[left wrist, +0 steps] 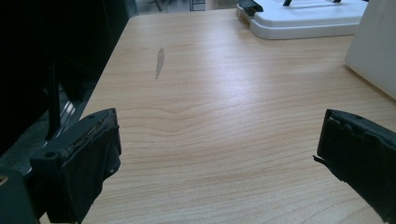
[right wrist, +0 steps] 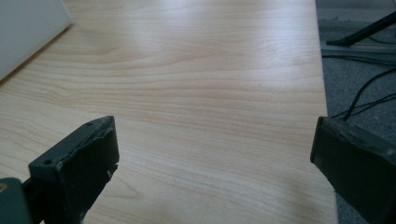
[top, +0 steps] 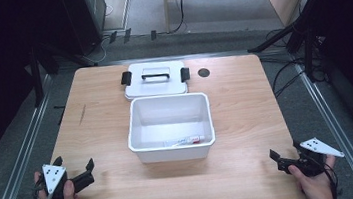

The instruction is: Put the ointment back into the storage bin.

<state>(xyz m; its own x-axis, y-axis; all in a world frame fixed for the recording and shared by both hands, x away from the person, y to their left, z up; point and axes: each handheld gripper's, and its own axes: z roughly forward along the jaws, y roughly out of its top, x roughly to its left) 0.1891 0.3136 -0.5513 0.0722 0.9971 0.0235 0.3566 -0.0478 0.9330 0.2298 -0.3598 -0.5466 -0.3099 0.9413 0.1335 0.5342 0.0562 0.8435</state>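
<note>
White bin (top: 170, 128), table centre, lidless with tube (top: 183, 141) lying inside against its near wall; lid (top: 155, 79) parked just behind for access; left gripper (top: 74, 172) and right gripper (top: 285, 155) spread, unladen, idle at near corners.

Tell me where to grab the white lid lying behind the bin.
Take the lid by its raised bar handle, coming straight down from above. The lid lies flat, the handle stands proud of the top, and its bar runs left to right, so gripper jaws close front to back.

A light wooden bench (top: 247, 121) stands on grey carpet (top: 204, 8); dark stands (top: 303, 34) flank it, cables (top: 288, 79) trailing off its right edge.
</note>
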